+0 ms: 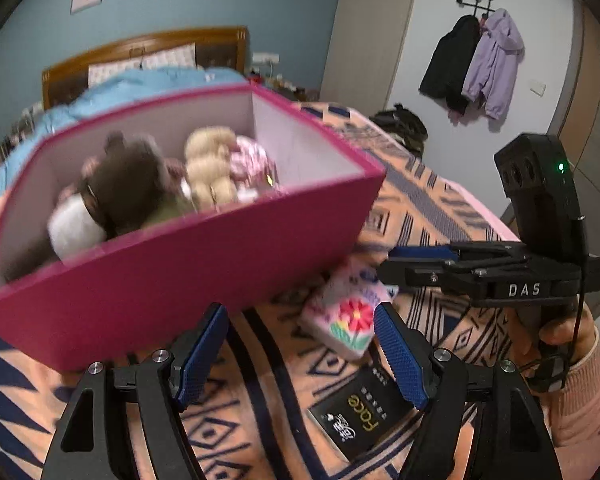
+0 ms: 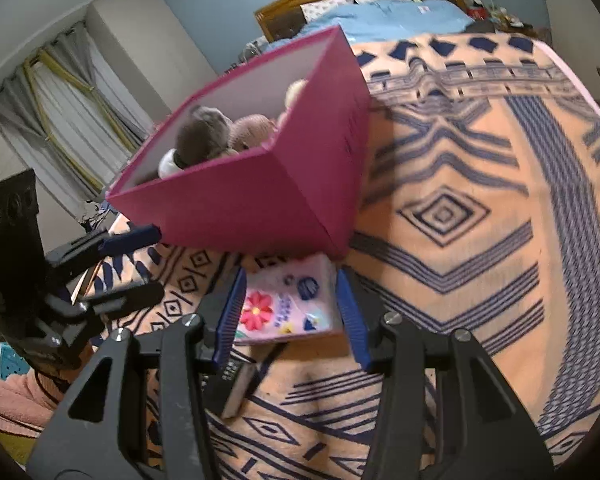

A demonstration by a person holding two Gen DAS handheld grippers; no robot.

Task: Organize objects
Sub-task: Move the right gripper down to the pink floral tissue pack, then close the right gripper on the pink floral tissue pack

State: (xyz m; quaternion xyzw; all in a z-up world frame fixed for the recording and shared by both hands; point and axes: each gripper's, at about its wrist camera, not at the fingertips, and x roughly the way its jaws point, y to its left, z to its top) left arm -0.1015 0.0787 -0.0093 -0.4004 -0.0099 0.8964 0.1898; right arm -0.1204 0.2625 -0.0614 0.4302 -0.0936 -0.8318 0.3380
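Bed, patterned blanket; items listed near to far.

Right gripper: fingers apart, straddling the tissue pack; contact with either pad cannot be told. No grip judged yet.

Left gripper: fingers apart, empty, hovering over the blanket with the black packet below at 5 o'clock.

Tissue pack: pink, flower print, lying flat on the blanket just beside the near corner of the box, at 12 o'clock from the right gripper.

Black packet: flat on the blanket, near the tissue pack, apart from it.

Box: magenta, open-topped, pale lining, standing on the bed. Contents: plush toys, one dark brown, one tan, one white, and something pink-patterned. Fairly full; frames blurred.

Risks, as judged:
- Soft pack may buckle or slip if the pads close near one end.
- Box corner sits close; a lift could knock it.
- Toys heaped high; a pack dropped on top may slide off.
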